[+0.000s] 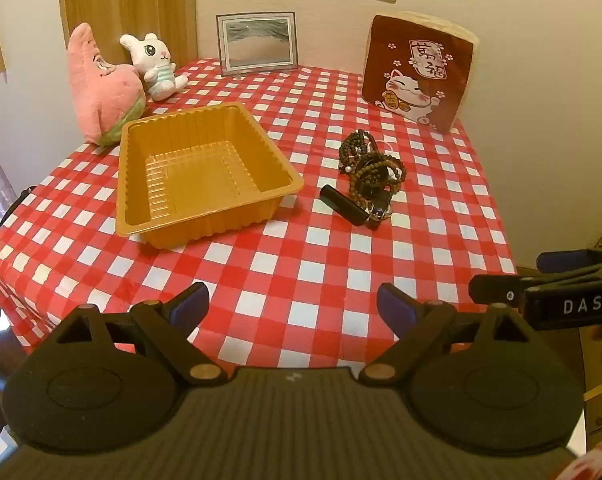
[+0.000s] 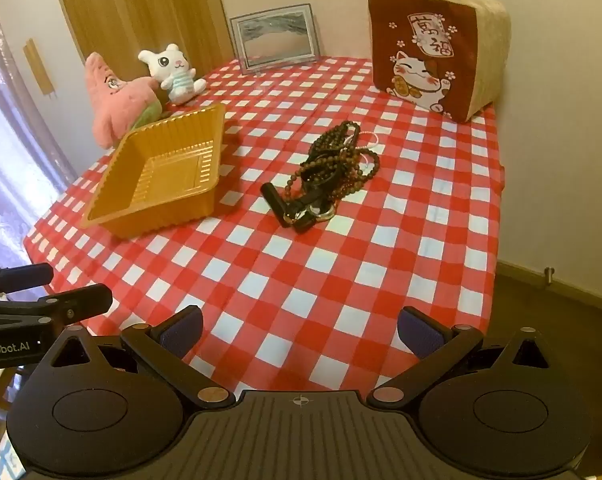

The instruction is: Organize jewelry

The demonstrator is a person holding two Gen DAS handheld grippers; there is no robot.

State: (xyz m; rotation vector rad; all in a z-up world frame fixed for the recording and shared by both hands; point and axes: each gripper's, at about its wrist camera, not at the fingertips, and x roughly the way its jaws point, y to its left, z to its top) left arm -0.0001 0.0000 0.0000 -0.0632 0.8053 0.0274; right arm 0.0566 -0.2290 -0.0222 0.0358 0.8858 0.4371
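Observation:
A pile of jewelry [image 1: 371, 174], dark bead bracelets and a black watch strap, lies on the red-and-white checked tablecloth [image 1: 285, 264]; it also shows in the right wrist view [image 2: 329, 172]. An empty orange plastic tray [image 1: 199, 172] sits left of the pile, also in the right wrist view [image 2: 161, 176]. My left gripper [image 1: 293, 306] is open and empty over the table's near edge. My right gripper [image 2: 301, 330] is open and empty, also near the front edge; it also shows at the right of the left wrist view [image 1: 513, 276].
A pink star plush [image 1: 101, 88] and a white rabbit plush [image 1: 157, 66] stand at the back left behind the tray. A picture frame [image 1: 257, 42] leans on the back wall. A brown lucky-cat cushion [image 1: 417, 68] stands at the back right.

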